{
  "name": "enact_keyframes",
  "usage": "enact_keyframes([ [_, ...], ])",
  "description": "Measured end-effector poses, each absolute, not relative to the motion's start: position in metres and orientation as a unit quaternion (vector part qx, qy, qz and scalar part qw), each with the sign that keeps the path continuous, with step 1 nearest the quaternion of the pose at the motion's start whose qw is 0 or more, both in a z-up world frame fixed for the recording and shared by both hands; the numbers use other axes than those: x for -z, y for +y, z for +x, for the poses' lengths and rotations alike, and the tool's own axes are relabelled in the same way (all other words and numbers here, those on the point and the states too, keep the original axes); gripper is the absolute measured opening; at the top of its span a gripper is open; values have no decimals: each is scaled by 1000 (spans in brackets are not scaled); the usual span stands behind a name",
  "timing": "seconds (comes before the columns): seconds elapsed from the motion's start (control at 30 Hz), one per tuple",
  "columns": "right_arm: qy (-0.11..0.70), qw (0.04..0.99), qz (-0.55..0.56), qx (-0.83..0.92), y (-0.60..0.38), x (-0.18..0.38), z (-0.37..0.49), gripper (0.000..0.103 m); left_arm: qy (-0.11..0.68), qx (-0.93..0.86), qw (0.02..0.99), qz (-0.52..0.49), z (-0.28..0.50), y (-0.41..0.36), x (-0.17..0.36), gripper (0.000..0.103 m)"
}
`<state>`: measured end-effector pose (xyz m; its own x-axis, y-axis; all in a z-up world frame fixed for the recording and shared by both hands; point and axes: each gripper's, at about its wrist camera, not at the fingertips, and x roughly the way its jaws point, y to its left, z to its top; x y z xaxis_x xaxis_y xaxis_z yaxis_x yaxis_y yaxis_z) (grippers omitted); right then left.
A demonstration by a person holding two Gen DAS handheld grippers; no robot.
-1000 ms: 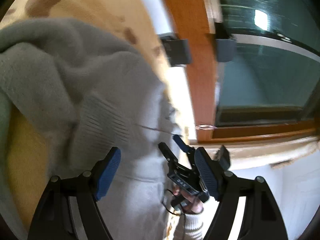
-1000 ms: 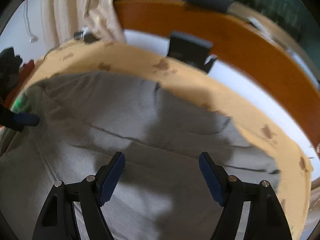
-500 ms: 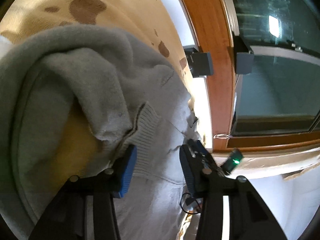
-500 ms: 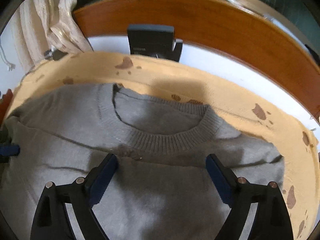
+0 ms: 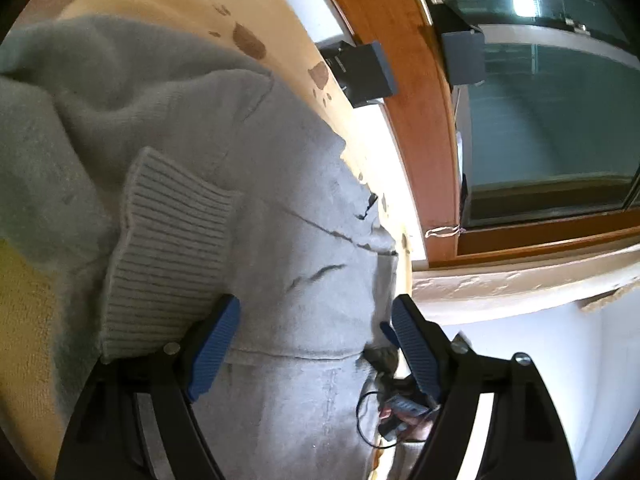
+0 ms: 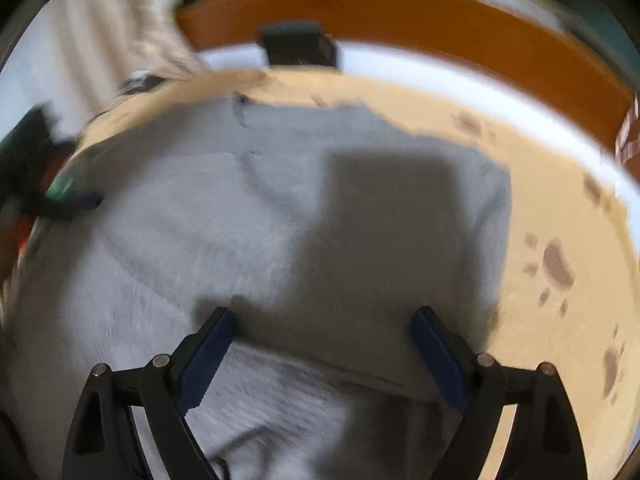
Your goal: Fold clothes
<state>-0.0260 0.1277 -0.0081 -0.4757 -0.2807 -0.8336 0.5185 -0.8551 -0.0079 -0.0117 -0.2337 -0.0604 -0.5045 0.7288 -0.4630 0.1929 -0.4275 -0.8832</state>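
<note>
Grey sweater (image 5: 288, 208) lies spread on a yellow blanket (image 6: 560, 208) with brown spots, reaching its far edge by the wooden frame (image 5: 404, 92). Ribbed cuff (image 5: 168, 248) lies folded onto the body. Left gripper (image 5: 316, 344): jaws opening, gripping nothing. Right gripper (image 6: 320, 352): jaws wide, empty, above the sweater.

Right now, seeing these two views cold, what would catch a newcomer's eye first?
The grey sweater fills both views, spread over a tan cloth with brown paw prints; its ribbed cuff lies folded in, just left of the left gripper, whose jaws are opening with nothing pinched between them. The right gripper hangs open over the sweater in a blurred picture, its dark shadow on the knit. Behind runs an orange wooden window frame.
</note>
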Motion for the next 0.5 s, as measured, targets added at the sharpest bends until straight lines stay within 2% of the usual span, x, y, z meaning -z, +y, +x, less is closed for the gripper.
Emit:
enact_keyframes([
  [0.2, 152, 239, 432, 856, 143, 11, -16, 92, -500, -710, 184, -461, -8, -240, 61, 72],
  [0.3, 151, 236, 433, 857, 149, 8, -12, 92, -500, -708, 172, -468, -5, -240, 59, 73],
  [0.33, 149, 229, 435, 858, 150, 5, -11, 92, -499, -708, 168, -471, -5, -239, 57, 77],
  [0.37, 143, 224, 436, 860, 151, 1, -11, 92, -494, -710, 167, -472, -4, -236, 54, 80],
  [0.5, 52, 201, 405, 891, 157, -39, -25, 92, -482, -715, 172, -477, -10, -219, 46, 81],
])
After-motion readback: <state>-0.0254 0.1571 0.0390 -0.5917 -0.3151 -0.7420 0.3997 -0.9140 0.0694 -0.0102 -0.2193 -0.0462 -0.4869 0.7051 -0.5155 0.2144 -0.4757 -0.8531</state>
